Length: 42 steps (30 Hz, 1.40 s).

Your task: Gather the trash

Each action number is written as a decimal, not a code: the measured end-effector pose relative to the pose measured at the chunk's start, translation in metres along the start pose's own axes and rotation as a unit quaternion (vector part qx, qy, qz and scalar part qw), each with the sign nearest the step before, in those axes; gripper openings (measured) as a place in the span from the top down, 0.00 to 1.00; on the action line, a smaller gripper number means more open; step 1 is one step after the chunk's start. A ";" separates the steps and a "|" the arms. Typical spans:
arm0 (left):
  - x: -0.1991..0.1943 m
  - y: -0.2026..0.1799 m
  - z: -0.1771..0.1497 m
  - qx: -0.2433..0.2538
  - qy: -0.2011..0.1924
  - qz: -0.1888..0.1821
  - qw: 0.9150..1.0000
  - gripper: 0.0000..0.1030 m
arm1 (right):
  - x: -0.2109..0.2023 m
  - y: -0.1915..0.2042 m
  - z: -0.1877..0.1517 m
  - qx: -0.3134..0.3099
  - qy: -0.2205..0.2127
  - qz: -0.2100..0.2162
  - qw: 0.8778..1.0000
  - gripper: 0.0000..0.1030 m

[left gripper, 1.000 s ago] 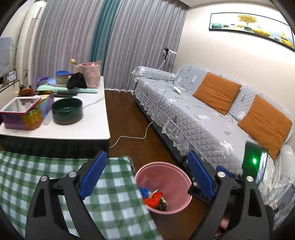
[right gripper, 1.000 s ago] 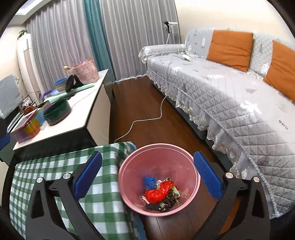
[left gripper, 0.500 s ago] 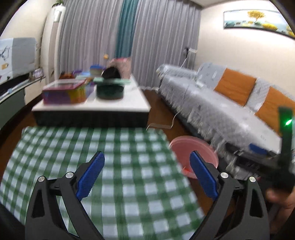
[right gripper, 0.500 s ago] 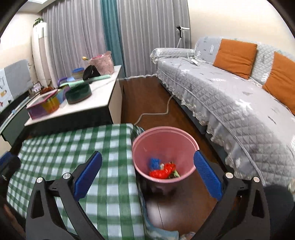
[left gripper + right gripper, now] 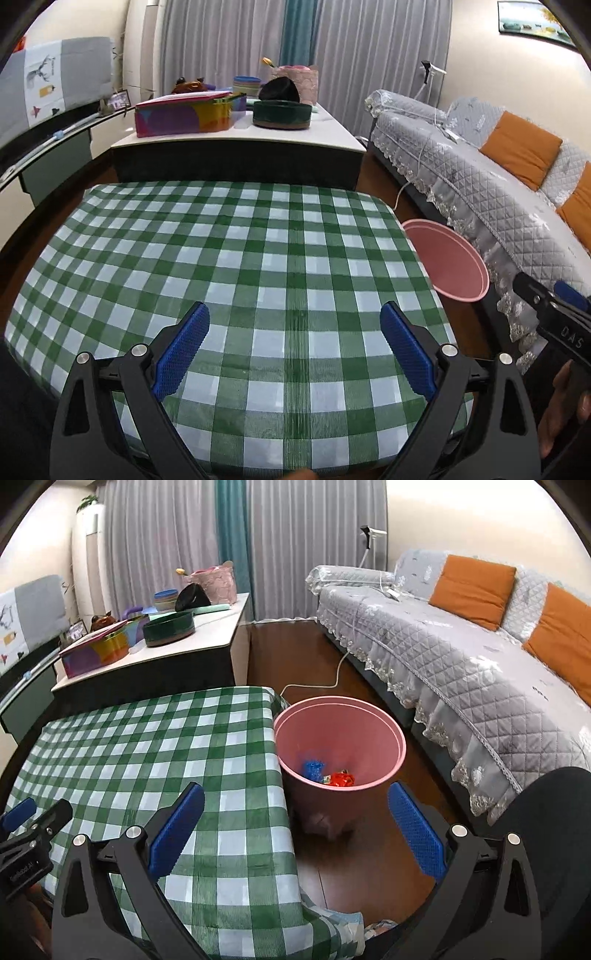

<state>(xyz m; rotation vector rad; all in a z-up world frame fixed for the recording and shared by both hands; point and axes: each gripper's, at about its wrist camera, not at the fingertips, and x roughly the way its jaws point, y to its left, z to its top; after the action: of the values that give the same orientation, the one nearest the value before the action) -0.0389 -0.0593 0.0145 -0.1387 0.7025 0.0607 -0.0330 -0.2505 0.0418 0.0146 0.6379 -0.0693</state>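
Since a second ago both grippers have pulled back from over the bin. The left gripper (image 5: 293, 349) now faces the green-checked counter (image 5: 236, 258), its blue pads wide apart with nothing between them, and no litter shows on the cloth. Further right, the pink bin (image 5: 340, 738) stands on the floor against the counter's edge, blue and red trash (image 5: 328, 773) lying in its bottom (the drop looks finished). The right gripper (image 5: 295, 829) hangs above the counter's corner, likewise spread and empty. Collection seems essentially complete.
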 end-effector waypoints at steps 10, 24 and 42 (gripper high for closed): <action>0.005 -0.003 -0.006 0.003 0.011 -0.003 1.000 0.12 | 0.001 0.013 0.001 -0.017 -0.008 0.009 1.000 0.05; 0.008 -0.009 -0.006 0.009 0.009 -0.010 1.000 0.12 | 0.006 0.008 0.000 -0.011 0.005 0.008 1.000 0.05; 0.009 -0.010 -0.008 0.013 0.016 -0.021 1.000 0.12 | 0.009 0.011 -0.001 -0.012 0.012 0.008 1.000 0.05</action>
<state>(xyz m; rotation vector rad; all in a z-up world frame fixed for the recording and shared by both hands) -0.0358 -0.0704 0.0034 -0.1287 0.7311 0.0096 -0.0259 -0.2399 0.0359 -0.0022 0.6626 -0.0463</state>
